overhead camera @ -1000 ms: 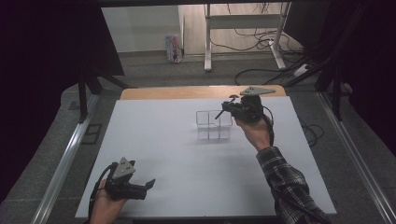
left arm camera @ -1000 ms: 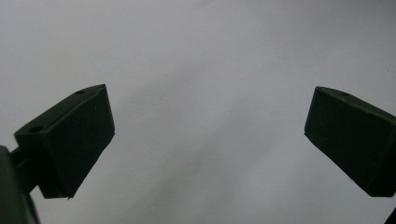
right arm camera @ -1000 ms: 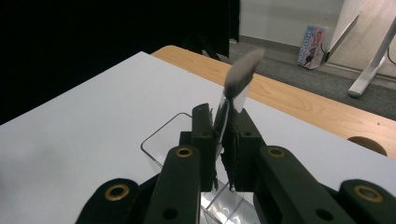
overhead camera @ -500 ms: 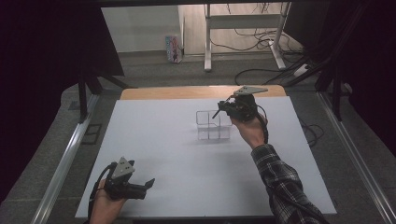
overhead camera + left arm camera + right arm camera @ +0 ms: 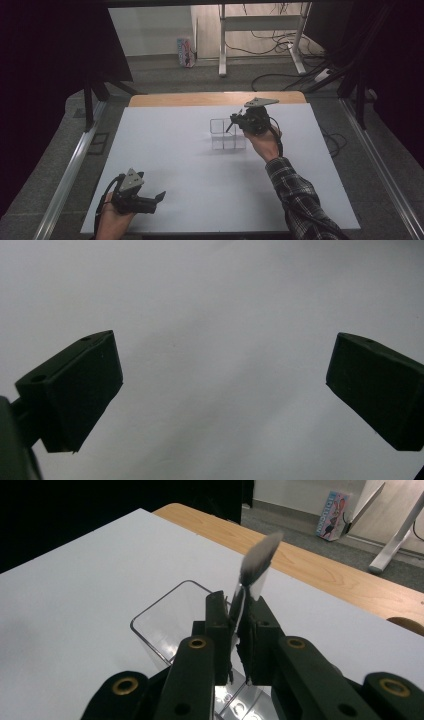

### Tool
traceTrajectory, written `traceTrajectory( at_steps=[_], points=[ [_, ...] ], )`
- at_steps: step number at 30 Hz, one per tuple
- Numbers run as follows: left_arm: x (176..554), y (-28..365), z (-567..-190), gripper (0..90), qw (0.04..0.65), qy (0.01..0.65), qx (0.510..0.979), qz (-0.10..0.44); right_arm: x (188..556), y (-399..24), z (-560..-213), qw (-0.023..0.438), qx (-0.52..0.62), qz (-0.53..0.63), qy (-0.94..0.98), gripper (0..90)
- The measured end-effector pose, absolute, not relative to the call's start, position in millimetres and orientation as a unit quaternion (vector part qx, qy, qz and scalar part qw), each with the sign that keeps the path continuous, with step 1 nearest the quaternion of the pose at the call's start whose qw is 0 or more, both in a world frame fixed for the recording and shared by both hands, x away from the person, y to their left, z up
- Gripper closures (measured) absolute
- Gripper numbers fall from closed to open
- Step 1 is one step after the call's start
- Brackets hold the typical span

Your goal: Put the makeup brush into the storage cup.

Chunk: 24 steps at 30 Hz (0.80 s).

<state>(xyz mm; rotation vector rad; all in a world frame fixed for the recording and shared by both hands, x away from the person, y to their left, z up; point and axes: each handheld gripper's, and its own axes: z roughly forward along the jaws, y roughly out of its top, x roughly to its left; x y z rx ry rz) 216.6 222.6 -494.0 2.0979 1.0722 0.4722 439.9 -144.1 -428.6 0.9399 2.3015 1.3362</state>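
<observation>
A small brush [image 5: 257, 560] with a dark bristle tuft stands upright between the pads of my right gripper [image 5: 236, 625], which is shut on its thin handle. Just below and beyond the jaws sits a clear plastic organizer [image 5: 165, 620] with several open compartments. From above, the right gripper [image 5: 235, 121] hovers at the organizer's [image 5: 220, 136] right rear corner on the white table [image 5: 200, 175]. My left gripper [image 5: 156, 201] rests low at the front left, held by a hand. Its jaws stand wide apart over bare table, with nothing between them [image 5: 225, 385].
The white table top ends in a wooden strip [image 5: 200, 98] at the far side. Metal rails [image 5: 70, 170] run along both sides. Beyond the table are desk legs [image 5: 222, 45], floor cables [image 5: 280, 75] and a small colourful box [image 5: 185, 52].
The right hand has drifted a little left and downward with the brush, closer over the clear organizer. The left hand has stayed put.
</observation>
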Motion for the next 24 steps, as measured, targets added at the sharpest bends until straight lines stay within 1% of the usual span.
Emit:
traceTrajectory(
  at_steps=[19, 20, 21, 22, 23, 24],
  points=[
    [216, 222, -494, 2.0, 0.36, 0.415, 0.816, 0.181, 437, -138, -451, 0.161, 0.322, 0.452, 0.816, 82.1],
    [216, 222, -494, 2.0, 0.36, 0.415, 0.816, 0.181, 437, -138, -451, 0.156, 0.318, 0.455, 0.817, 77.0],
    [216, 222, -494, 2.1, 0.36, 0.415, 0.816, 0.181, 437, -138, -451, 0.156, 0.318, 0.455, 0.817, 77.0],
    [216, 222, -494, 2.1, 0.36, 0.415, 0.816, 0.18, 437, -138, -451, 0.158, 0.317, 0.457, 0.816, 70.1],
    [216, 222, -494, 2.2, 0.359, 0.412, 0.818, 0.18, 437, -138, -449, 0.165, 0.314, 0.463, 0.812, 53.2],
    [216, 221, -495, 2.1, 0.36, 0.412, 0.818, 0.18, 438, -138, -448, 0.163, 0.312, 0.464, 0.813, 45.7]
  ],
)
